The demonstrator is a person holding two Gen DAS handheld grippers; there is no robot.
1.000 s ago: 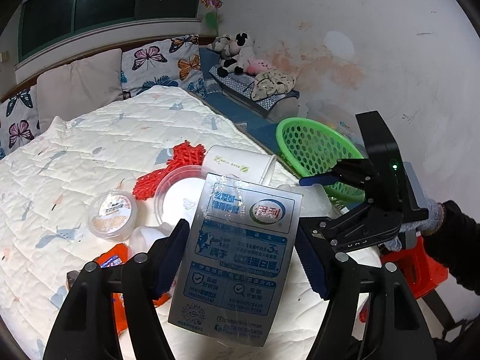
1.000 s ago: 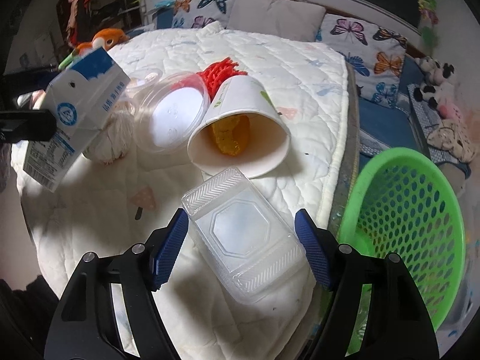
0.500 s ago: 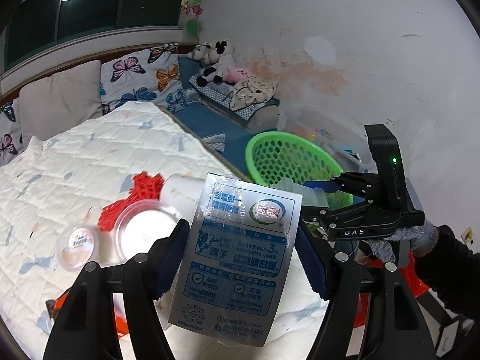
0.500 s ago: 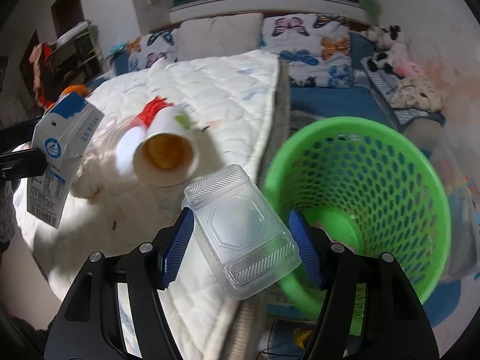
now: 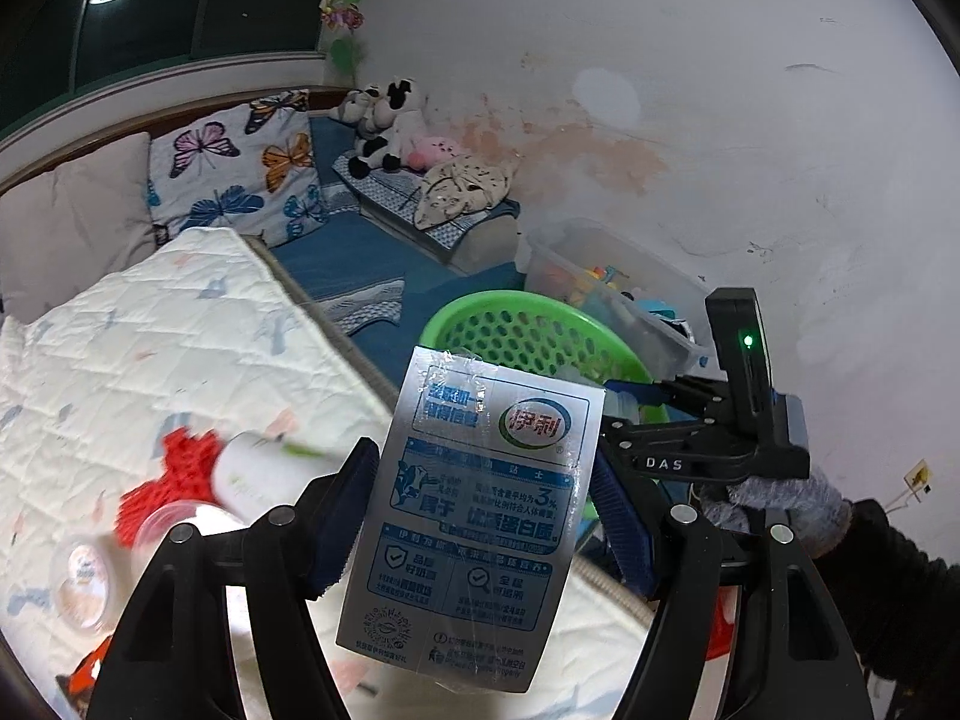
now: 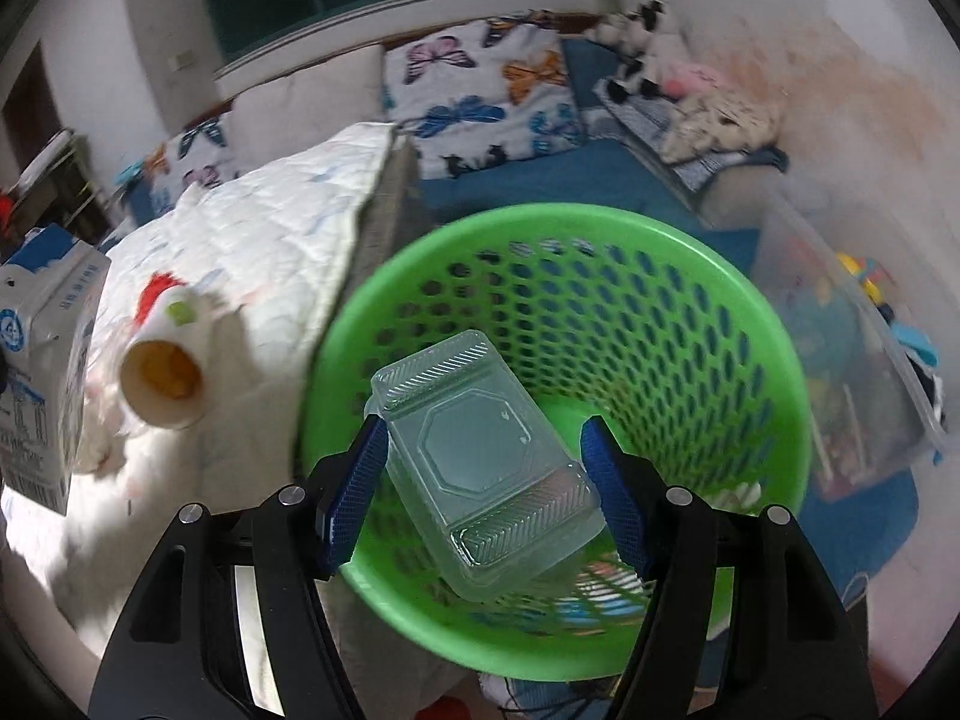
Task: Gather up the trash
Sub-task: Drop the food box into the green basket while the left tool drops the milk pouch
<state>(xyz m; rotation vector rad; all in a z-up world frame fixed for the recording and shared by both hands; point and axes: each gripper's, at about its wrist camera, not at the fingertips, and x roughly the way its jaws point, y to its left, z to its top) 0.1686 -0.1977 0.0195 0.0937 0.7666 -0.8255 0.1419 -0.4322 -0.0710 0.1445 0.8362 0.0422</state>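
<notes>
The left gripper [image 5: 483, 516], black with blue pads, was angled downward, its jaws clamped on a silver milk carton [image 5: 474, 516]. The right gripper [image 6: 483, 489] was tilted downward, its jaws opening around a clear plastic clamshell box [image 6: 480, 468]. A gloved hand [image 5: 786, 498] was seen behind it.

A silver-and-blue milk carton [image 5: 480, 516] carries the 伊利 logo in a green-ringed oval at its upper right, blue Chinese print too blurred to read in full, and a large "3" midway down. White letters "DAS" stand on the black body of the right tongs [image 5: 664, 464]. Other print is illegible.
</notes>
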